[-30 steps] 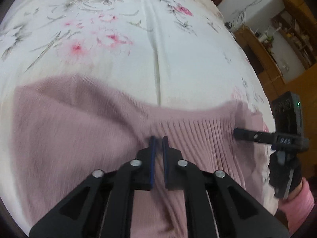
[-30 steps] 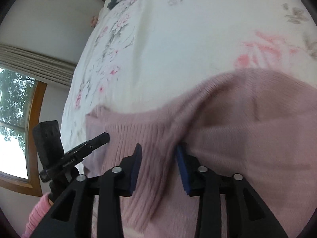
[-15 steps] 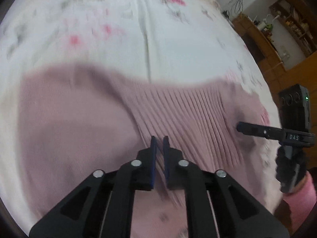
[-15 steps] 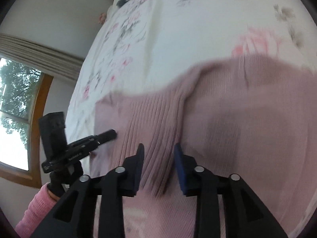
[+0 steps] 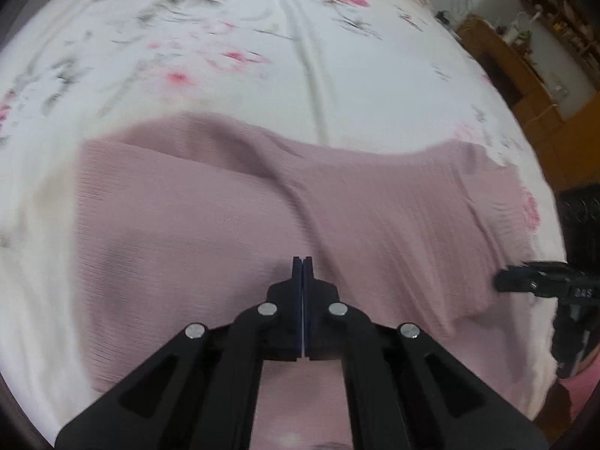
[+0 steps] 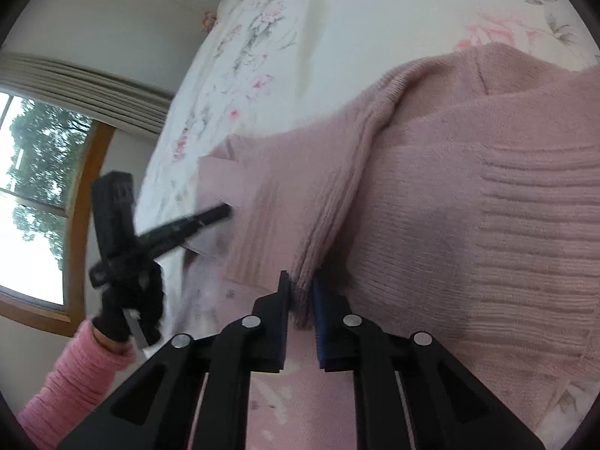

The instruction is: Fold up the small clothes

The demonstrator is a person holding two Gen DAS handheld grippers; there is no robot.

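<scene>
Now the pink sweater [image 5: 232, 225] lies spread on the floral bedsheet [image 5: 307, 75], the left gripper [image 5: 302, 262] pressed together above its middle with nothing between, the right gripper [image 6: 300, 281] pinching a ribbed fold at its near edge.

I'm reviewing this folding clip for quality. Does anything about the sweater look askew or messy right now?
Yes. The pink sweater lies rumpled on the floral bedspread: a thick raised ridge of bunched knit runs to the right gripper, which pinches it.
</scene>
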